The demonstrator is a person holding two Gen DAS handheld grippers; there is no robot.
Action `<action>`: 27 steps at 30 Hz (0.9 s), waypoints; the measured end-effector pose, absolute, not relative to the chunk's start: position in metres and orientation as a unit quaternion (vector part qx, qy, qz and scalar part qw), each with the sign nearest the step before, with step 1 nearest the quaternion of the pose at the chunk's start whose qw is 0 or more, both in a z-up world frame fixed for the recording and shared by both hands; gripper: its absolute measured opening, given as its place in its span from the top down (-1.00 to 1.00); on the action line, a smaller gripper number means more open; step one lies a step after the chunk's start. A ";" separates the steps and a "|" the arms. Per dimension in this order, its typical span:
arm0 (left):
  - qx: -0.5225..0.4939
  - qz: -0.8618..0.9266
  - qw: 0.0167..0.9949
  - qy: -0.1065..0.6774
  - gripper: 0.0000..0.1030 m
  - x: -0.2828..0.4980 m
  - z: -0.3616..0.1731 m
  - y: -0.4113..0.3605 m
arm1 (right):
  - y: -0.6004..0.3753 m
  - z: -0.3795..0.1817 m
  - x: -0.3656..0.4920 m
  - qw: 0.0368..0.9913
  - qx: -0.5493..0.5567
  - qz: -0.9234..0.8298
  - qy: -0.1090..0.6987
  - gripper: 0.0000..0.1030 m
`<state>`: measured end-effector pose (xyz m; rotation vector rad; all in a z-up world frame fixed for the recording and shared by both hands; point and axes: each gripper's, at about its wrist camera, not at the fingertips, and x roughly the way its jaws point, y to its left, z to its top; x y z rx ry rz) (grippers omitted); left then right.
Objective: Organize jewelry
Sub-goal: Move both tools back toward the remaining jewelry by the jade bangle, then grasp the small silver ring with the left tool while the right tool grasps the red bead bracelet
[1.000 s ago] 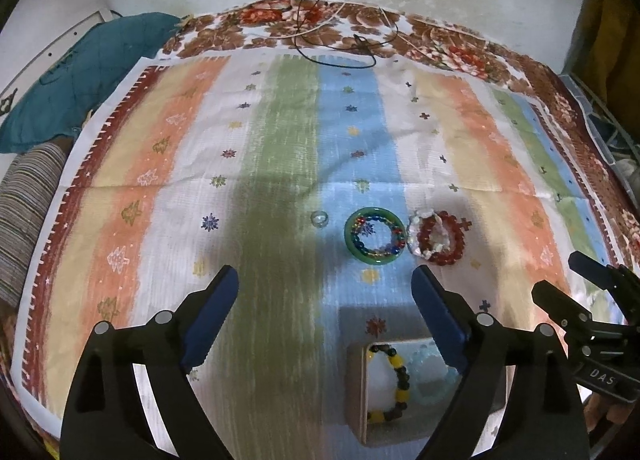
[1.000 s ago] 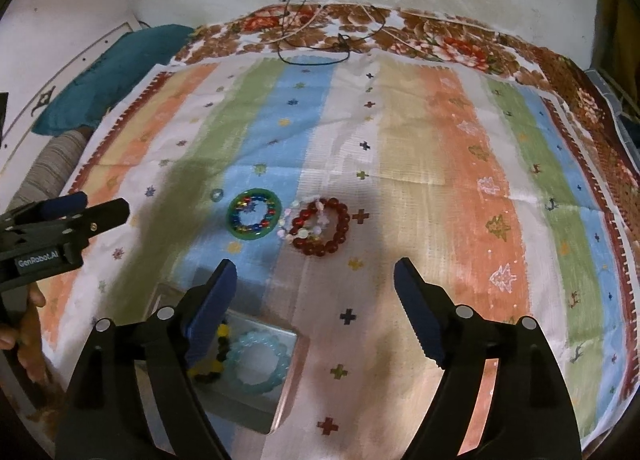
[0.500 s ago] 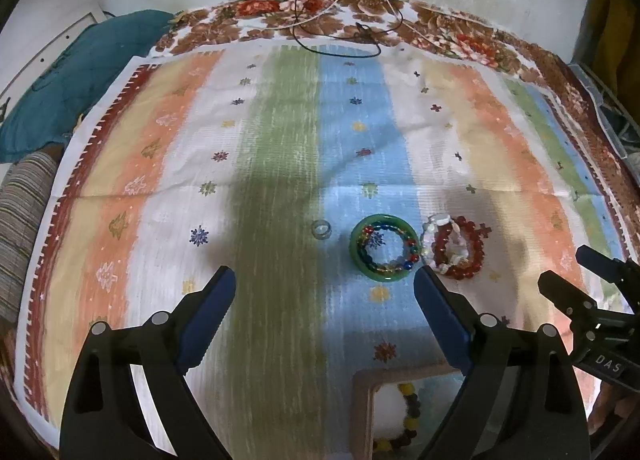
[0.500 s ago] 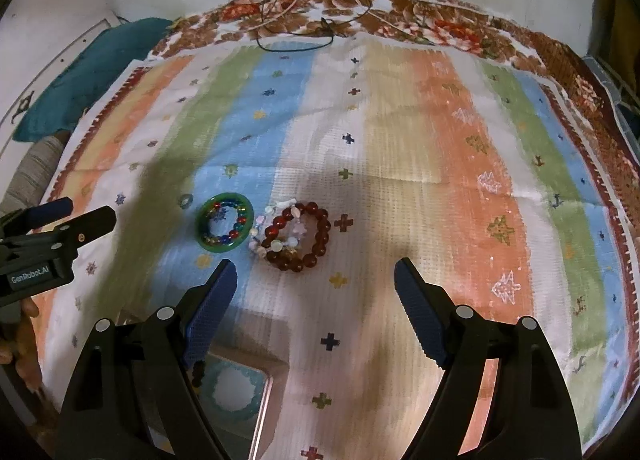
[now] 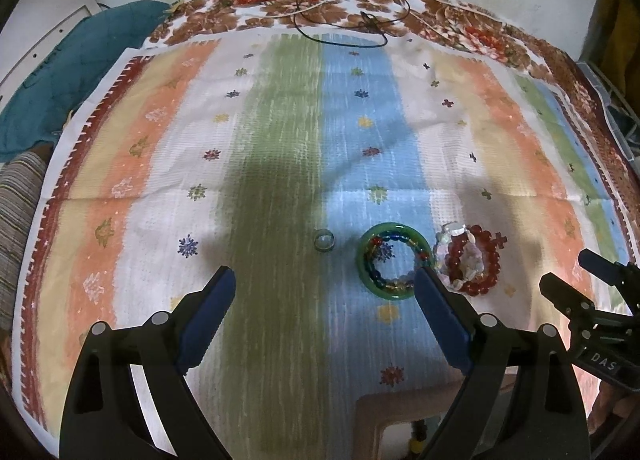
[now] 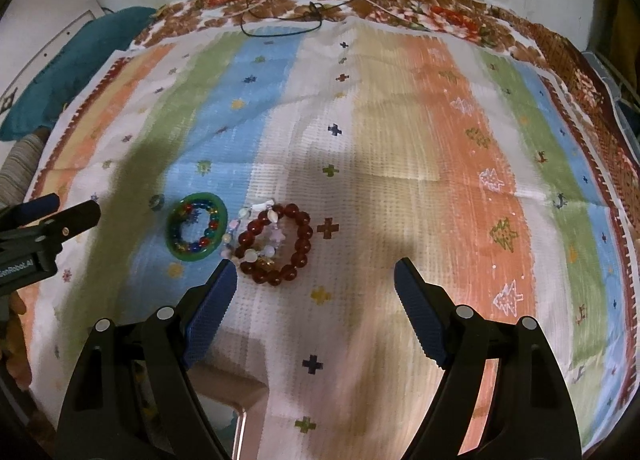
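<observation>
Both tools level (jaws wide) | left tool | right tool | empty

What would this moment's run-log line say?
left gripper: open, empty | right gripper: open, empty | green bangle, red bead bracelet, ring: on cloth | box: near edge

Green bangle lies flat on the blue stripe, with a multicoloured bead bracelet coiled inside it. Dark red bead bracelet lies flat just right of it, a pale bead bracelet tangled across it. Small clear ring lies left of the bangle, apart. Tray at near edge, contents mostly hidden.
</observation>
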<state>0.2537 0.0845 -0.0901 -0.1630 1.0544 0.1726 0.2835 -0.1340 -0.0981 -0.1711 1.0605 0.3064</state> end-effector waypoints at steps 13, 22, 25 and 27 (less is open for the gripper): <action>-0.068 0.080 0.849 0.518 -0.73 0.274 -0.111 0.089 | -0.128 -0.117 0.304 0.840 -0.086 0.134 0.519 -0.57; -0.065 0.074 0.844 0.527 -0.71 0.284 -0.120 0.091 | -0.129 -0.134 0.320 0.832 -0.084 0.120 0.535 -0.57; -0.067 0.073 0.841 0.531 -0.70 0.290 -0.124 0.093 | -0.127 -0.138 0.323 0.830 -0.088 0.117 0.538 -0.57; -0.069 0.072 0.839 0.534 -0.70 0.292 -0.127 0.093 | -0.127 -0.141 0.325 0.829 -0.089 0.115 0.540 -0.57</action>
